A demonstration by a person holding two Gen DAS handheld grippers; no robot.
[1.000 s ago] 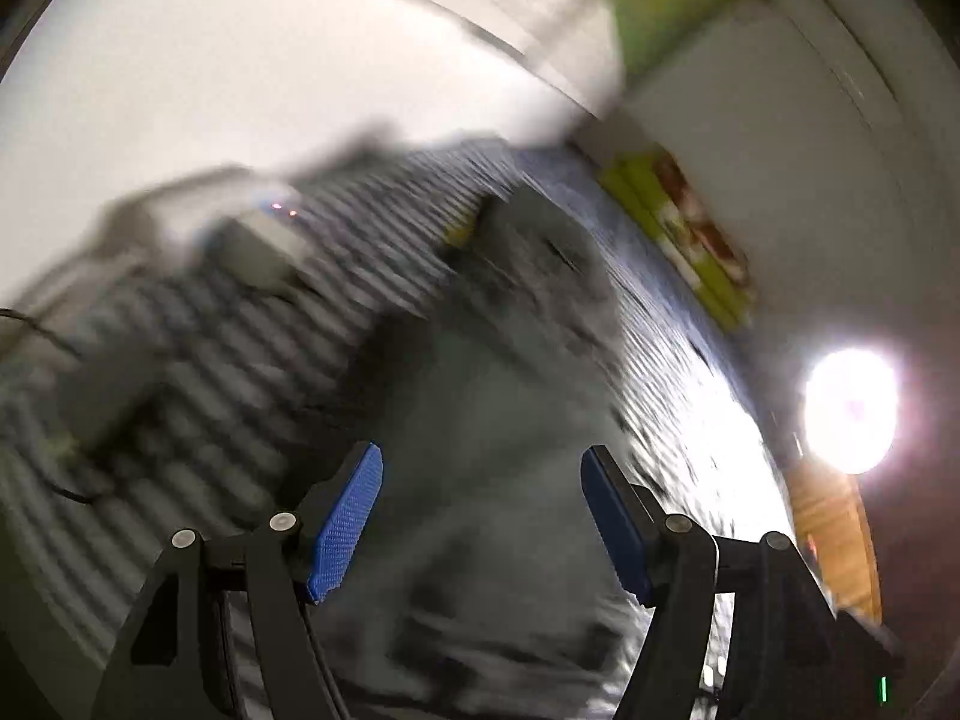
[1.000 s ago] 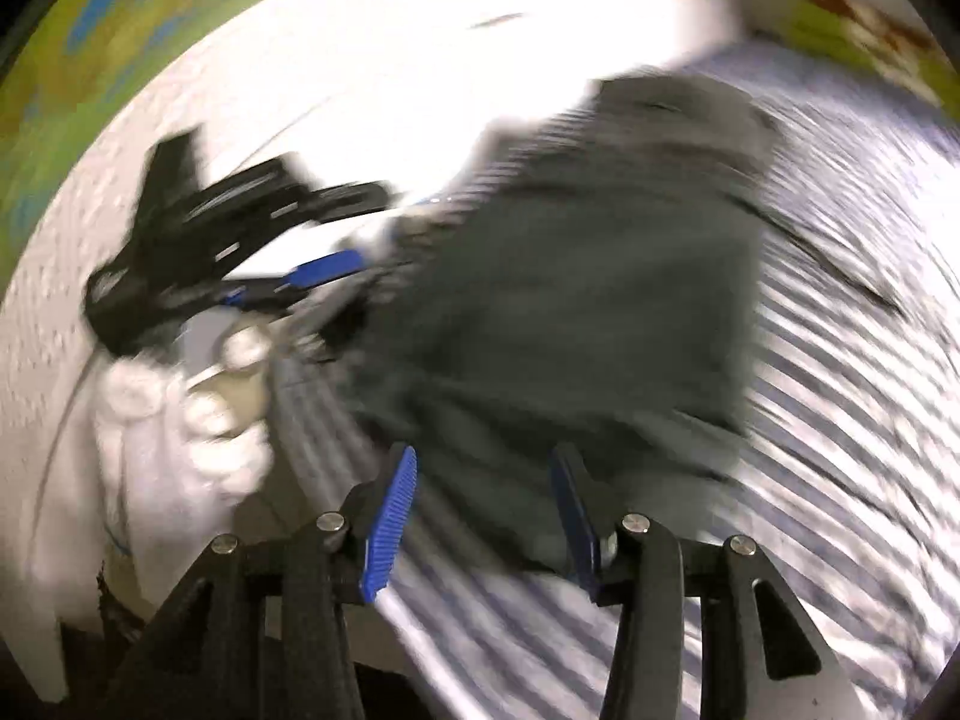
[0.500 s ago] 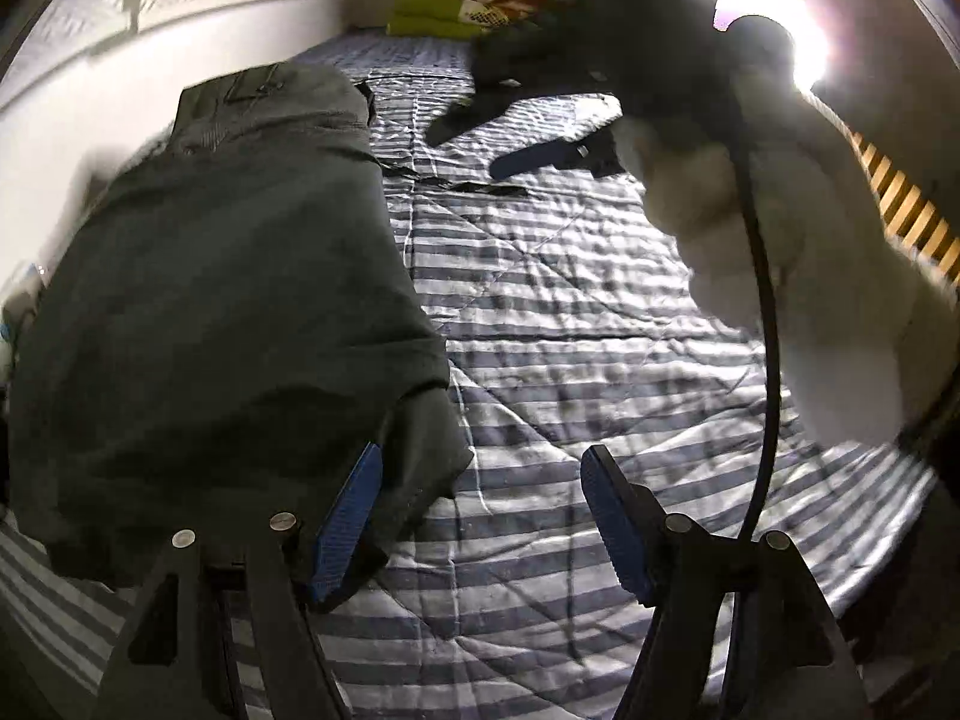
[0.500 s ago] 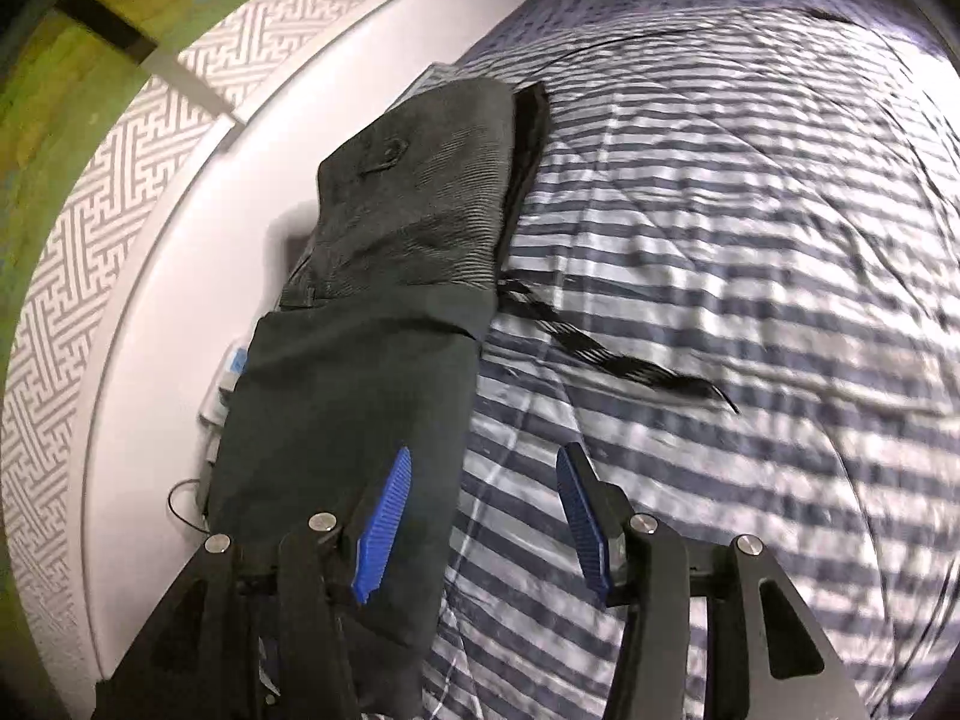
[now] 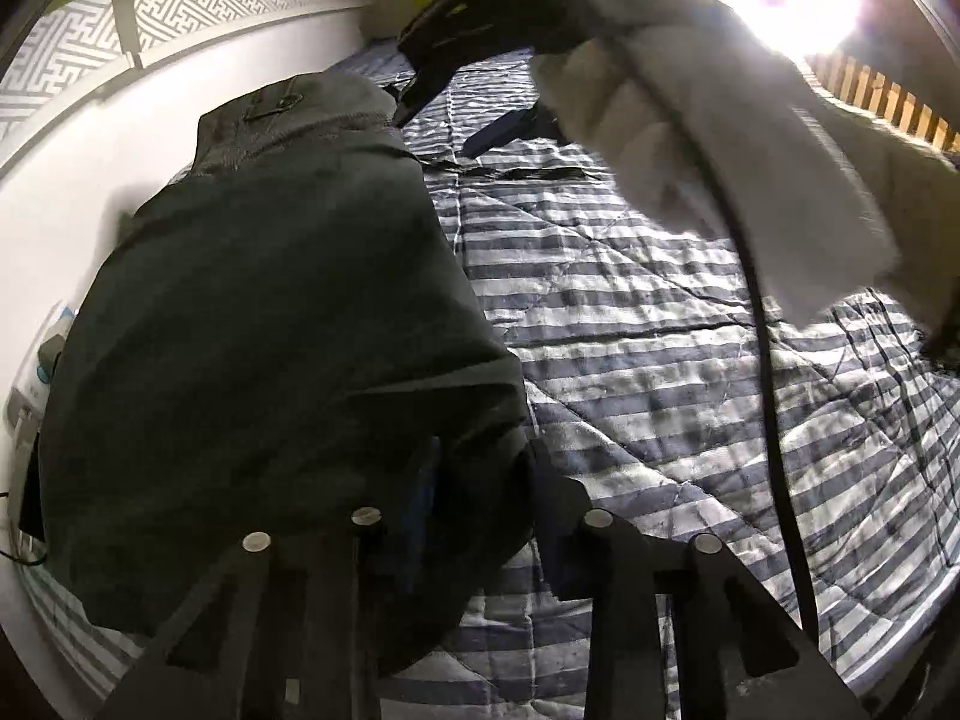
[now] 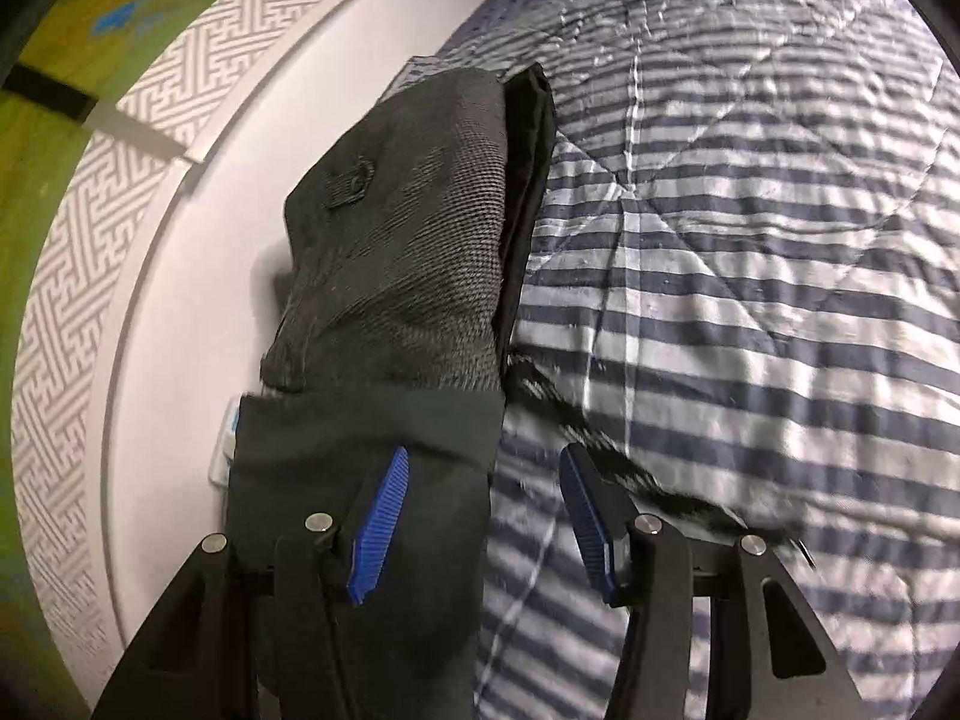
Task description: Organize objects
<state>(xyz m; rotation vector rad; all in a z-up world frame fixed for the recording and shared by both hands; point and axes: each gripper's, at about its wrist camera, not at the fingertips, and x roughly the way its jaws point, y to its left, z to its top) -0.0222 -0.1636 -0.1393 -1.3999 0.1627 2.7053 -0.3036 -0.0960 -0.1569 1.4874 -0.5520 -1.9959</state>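
Since a moment ago the left hand-held gripper (image 5: 474, 498) is closing onto the trousers' (image 5: 270, 330) hem on the bed (image 5: 660, 360), while the right hand-held gripper (image 6: 480, 516) hovers open, so folding can begin.

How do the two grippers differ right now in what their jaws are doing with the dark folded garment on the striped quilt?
The left gripper is closing, with the near corner of the dark folded garment between its jaws; the right gripper stands open. The left's blue pads are mostly hidden by cloth; the right's blue pads show fully, straddling the garment's edge without pressing it. Both angle down at the striped quilt.
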